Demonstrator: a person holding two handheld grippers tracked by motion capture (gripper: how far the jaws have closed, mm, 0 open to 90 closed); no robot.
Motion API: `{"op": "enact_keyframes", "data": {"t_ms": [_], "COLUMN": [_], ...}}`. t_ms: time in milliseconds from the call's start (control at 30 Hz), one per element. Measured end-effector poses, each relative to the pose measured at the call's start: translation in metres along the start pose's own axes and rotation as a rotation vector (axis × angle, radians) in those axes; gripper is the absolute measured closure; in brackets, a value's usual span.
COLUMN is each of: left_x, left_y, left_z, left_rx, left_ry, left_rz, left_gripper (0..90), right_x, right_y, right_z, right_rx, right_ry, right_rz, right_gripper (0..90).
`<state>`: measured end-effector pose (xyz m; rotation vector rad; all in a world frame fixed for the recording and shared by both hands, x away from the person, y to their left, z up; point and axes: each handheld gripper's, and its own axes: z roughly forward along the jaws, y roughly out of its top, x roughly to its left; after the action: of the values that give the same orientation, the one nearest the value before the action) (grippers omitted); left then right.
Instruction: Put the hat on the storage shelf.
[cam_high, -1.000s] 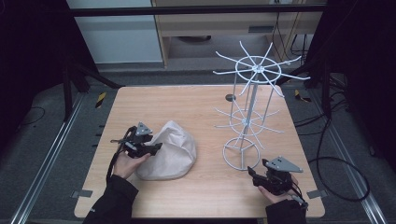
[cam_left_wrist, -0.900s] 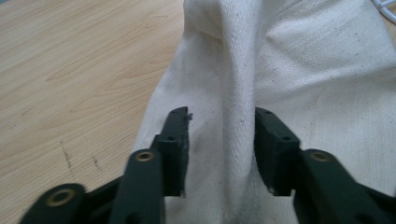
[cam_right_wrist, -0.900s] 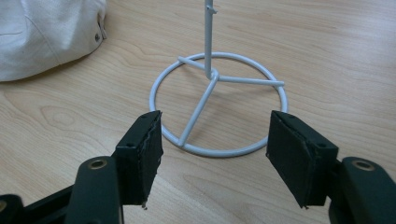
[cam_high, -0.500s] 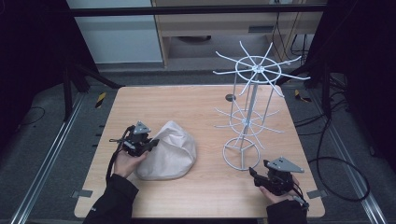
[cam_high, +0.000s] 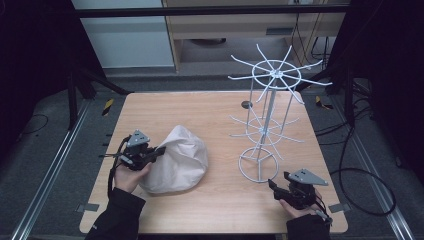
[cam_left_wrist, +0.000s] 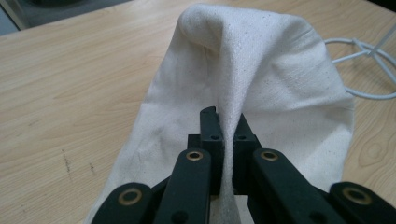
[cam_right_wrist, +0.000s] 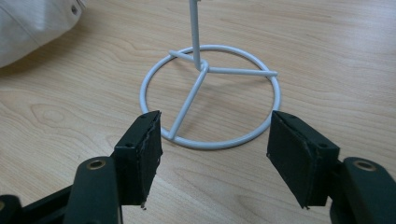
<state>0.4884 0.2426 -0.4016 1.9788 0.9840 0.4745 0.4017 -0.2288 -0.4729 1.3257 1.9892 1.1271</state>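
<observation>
A white cloth bag (cam_high: 179, 160) lies on the left half of the wooden table (cam_high: 210, 112). My left gripper (cam_high: 159, 150) has just closed its jaws and is shut on a fold at the bag's left edge, lifting it into a peak. In the left gripper view the cloth bag (cam_left_wrist: 261, 79) is pinched between the two black jaws of the left gripper (cam_left_wrist: 224, 126). My right gripper (cam_high: 272, 186) rests at the front right, open, nothing between its pads. In the right gripper view the right gripper (cam_right_wrist: 215, 144) points at the round base of the white wire rack (cam_right_wrist: 210, 100).
The white wire rack (cam_high: 267, 112) stands on the right half of the table, with spoked arms at two levels. A small dark disc (cam_high: 246, 104) lies behind it. Metal rails run along the floor on both sides. Bare table lies between the bag and the rack.
The left gripper shut on the bag's left edge and rose a little, pulling the cloth up into a peak. The right gripper stayed where it was.
</observation>
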Motion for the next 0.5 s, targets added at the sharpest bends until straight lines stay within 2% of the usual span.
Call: {"op": "enact_keyframes", "data": {"t_ms": [133,233,300,333,433,500], "left_x": [0.0,0.0,0.0,0.0,-0.001,-0.002], "left_y": [0.002,0.003,0.005,0.005,0.008,0.009], "left_z": [-0.015,-0.021,-0.03,-0.03,-0.04,-0.043], "left_rx": [-0.06,-0.083,-0.128,-0.128,-0.183,-0.199], "left_ry": [-0.002,0.0,0.002,0.002,0.004,0.005], "left_rz": [-0.03,-0.033,-0.049,-0.049,-0.048,-0.05], "left_gripper": [87.6,87.7,87.6,87.7,87.7,87.6], "right_x": [-0.002,-0.002,-0.003,-0.003,-0.003,-0.003], "right_y": [-0.001,-0.001,-0.001,-0.001,-0.002,-0.002], "right_z": [-0.001,-0.001,0.0,0.0,0.001,0.001], "right_rx": [-0.01,-0.009,-0.007,-0.007,-0.007,-0.006], "right_ry": [-0.002,-0.003,-0.004,-0.004,-0.009,-0.01], "right_rz": [0.006,0.009,0.01,0.01,0.008,0.013], "right_gripper": [34.5,34.2,33.7,33.7,32.8,32.6]}}
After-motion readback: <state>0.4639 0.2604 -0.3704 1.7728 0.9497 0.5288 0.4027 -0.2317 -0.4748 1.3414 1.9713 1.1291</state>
